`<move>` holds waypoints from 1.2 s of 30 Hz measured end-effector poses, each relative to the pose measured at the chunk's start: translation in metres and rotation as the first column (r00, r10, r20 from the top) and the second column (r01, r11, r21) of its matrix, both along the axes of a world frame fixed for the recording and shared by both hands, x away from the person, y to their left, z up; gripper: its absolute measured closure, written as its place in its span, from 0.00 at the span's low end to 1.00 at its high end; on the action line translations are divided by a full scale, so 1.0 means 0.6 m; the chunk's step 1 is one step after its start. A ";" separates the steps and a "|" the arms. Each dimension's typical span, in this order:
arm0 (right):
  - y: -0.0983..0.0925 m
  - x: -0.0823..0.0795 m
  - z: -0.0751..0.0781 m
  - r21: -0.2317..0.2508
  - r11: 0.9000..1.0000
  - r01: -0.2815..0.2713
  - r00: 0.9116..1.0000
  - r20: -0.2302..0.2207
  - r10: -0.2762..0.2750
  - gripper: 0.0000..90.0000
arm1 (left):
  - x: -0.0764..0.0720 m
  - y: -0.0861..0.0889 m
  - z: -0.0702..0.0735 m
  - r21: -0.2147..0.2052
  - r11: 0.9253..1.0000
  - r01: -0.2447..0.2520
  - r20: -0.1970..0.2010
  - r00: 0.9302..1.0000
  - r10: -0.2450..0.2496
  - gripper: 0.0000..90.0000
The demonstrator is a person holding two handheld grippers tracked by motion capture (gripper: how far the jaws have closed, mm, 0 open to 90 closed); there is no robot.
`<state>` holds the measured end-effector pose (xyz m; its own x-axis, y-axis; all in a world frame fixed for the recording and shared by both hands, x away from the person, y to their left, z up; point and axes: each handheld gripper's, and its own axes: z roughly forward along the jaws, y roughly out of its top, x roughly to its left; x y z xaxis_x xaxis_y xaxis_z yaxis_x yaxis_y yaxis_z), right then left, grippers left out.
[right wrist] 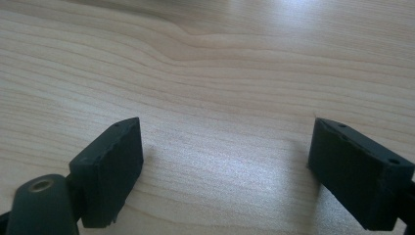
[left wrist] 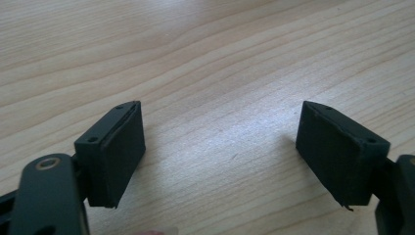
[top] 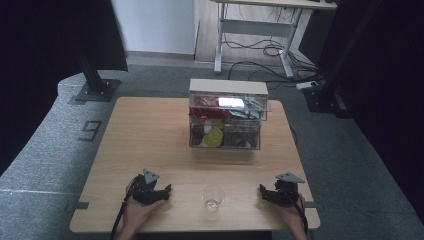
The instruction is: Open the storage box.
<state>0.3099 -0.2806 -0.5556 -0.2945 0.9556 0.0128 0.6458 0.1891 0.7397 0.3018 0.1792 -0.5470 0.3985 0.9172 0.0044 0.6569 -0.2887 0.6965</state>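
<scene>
Nearest the camera, along the front edge of the wooden worktop [top: 150, 130], sit both tools. At the left, the left hand-held gripper [top: 165, 191] rests on the wood under the person's left hand [top: 135, 212], close to the near edge and well in from the left edge. Its own view shows the left hand-held gripper [left wrist: 220, 147] with jaws spread wide, nothing between them but bare wood grain.

Just right of it, between the two tools and touching neither, a small clear glass [top: 213, 197] stands upright near the front edge.

Further right, the right hand-held gripper [top: 263, 192] lies under the right hand [top: 291, 212], close to the worktop's front right corner. In its own view the right hand-held gripper [right wrist: 225, 156] is likewise wide open and holds nothing.

Open wood stretches from the tools to the middle of the worktop, and wide bare strips run down both sides. At the far edge, centred, stands a clear two-tier organiser box [top: 226, 117] with a pale lid; red, yellow and dark contents are too small to tell. No label on it can be read.

On the grey floor [top: 45, 140] left of the worktop, a dark mark reads "9" [top: 90, 130]. Cables [top: 265, 50] trail on the floor beyond the far edge.
</scene>
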 end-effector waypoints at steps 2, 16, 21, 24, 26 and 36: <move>0.000 0.000 0.000 0.000 1.000 0.001 1.000 0.001 -0.001 0.15 | -0.002 0.002 0.002 0.003 1.000 -0.013 0.007 1.000 0.013 0.24; 0.001 -0.001 0.000 -0.001 1.000 0.010 1.000 0.004 -0.010 0.16 | -0.008 0.018 0.012 -0.015 1.000 -0.027 0.035 0.999 0.028 0.38; 0.001 -0.001 0.000 0.000 1.000 0.012 1.000 0.003 -0.012 0.16 | -0.012 0.019 0.025 -0.021 0.999 -0.043 0.067 0.997 0.044 0.37; 0.001 -0.001 0.000 0.000 1.000 0.012 1.000 0.003 -0.012 0.16 | -0.016 0.019 0.035 -0.027 0.999 -0.045 0.089 0.995 0.047 0.37; 0.001 -0.001 0.000 0.000 1.000 0.012 1.000 0.003 -0.012 0.16 | -0.019 0.019 0.041 -0.027 0.999 -0.045 0.101 0.994 0.048 0.38; 0.001 -0.001 0.000 0.001 1.000 0.014 1.000 0.004 -0.014 0.17 | -0.032 0.013 0.062 -0.033 0.999 -0.001 0.151 0.989 0.006 0.45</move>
